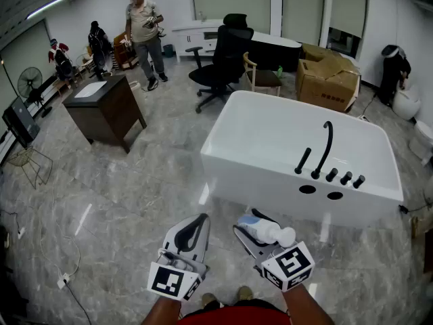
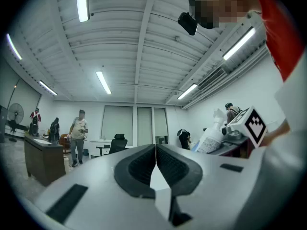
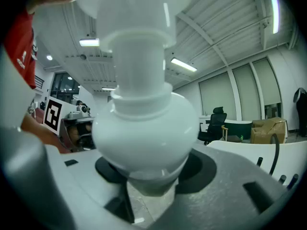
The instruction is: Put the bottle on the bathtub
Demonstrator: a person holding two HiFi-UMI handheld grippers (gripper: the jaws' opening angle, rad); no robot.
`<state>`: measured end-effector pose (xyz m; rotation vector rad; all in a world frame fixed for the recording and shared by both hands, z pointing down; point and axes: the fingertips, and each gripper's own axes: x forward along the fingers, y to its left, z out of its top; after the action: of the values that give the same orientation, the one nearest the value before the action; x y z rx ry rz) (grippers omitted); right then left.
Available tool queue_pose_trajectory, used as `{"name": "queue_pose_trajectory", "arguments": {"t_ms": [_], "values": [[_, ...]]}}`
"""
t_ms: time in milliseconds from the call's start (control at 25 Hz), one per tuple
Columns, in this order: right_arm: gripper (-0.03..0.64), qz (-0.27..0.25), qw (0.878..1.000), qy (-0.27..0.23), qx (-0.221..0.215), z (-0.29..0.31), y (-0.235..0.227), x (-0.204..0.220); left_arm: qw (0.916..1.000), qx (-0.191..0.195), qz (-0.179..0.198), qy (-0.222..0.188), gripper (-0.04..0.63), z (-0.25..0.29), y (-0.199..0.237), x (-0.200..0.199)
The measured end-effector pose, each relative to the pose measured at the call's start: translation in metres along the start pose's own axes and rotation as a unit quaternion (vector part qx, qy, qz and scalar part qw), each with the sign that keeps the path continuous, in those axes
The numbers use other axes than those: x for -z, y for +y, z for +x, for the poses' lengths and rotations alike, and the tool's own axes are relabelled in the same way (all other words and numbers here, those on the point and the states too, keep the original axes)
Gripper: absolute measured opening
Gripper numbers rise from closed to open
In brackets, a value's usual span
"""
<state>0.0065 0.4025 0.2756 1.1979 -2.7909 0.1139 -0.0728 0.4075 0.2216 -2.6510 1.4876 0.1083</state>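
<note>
White, round-shouldered bottle [image 3: 144, 128] sits clamped in the right gripper [image 1: 250, 224] — top cut off above its fingers; left gripper [image 1: 201, 219] pinched together, empty.

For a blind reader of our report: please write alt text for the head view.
The right gripper holds a white bottle in its tongs; the left gripper, tongs shut, is empty. Ahead stands a white bathtub with a black faucet.

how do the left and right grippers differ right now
The left gripper is empty; the right gripper holds a white bottle. The left gripper's jaws meet flat, while the right gripper's are spread around the bottle. Both hover short of the bathtub.
</note>
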Motion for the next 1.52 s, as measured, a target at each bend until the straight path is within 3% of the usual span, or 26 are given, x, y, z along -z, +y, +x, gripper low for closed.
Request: {"name": "queue_pose_trajectory", "arguments": {"t_ms": [520, 720, 1160, 1520], "values": [[0.242, -0.01, 1.0, 0.013, -0.02, -0.012, -0.057, 0.014, 0.9994, -0.026, 0.006, 0.02, 0.012, 0.045, -0.029, 0.017], [0.242, -0.004, 1.0, 0.024, -0.02, 0.003, -0.08, 0.023, 0.999, -0.031, 0.006, 0.032, 0.012, 0.061, -0.02, 0.027], [0.242, -0.019, 0.997, 0.073, 0.009, 0.115, -0.158, 0.047, 0.9996, -0.02, -0.009, 0.017, 0.012, 0.16, 0.077, 0.072], [0.242, -0.026, 0.989, 0.132, 0.062, 0.236, -0.236, 0.076, 0.998, 0.034, -0.024, 0.047, 0.012, 0.252, 0.179, 0.122]]}}
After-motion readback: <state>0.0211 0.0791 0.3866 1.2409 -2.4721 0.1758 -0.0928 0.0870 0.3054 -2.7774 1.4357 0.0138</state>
